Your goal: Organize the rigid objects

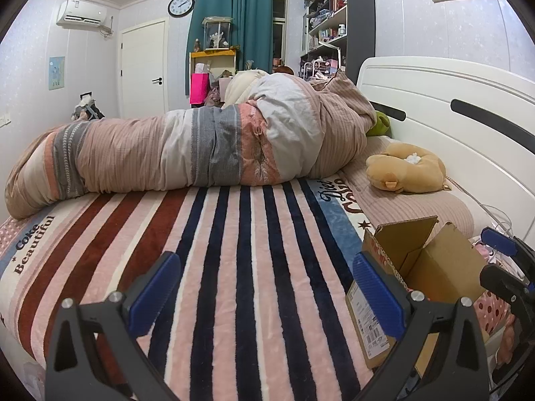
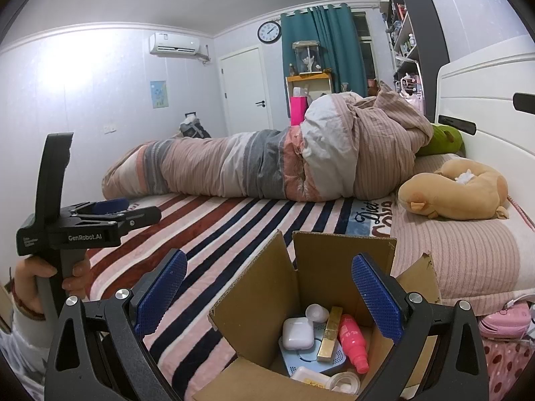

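Both hand-held grippers are hanging spread and empty: the right hand-held gripper over the open cardboard box holding an earbud case and pink bottle, the left hand-held gripper over the striped blanket beside it.

Cardboard box, flaps open, between and just beyond the right tongs' spread tips.
Inside, touching: white earbud case, gold bar, pink bottle lying flat, white jar, blue-grey device.
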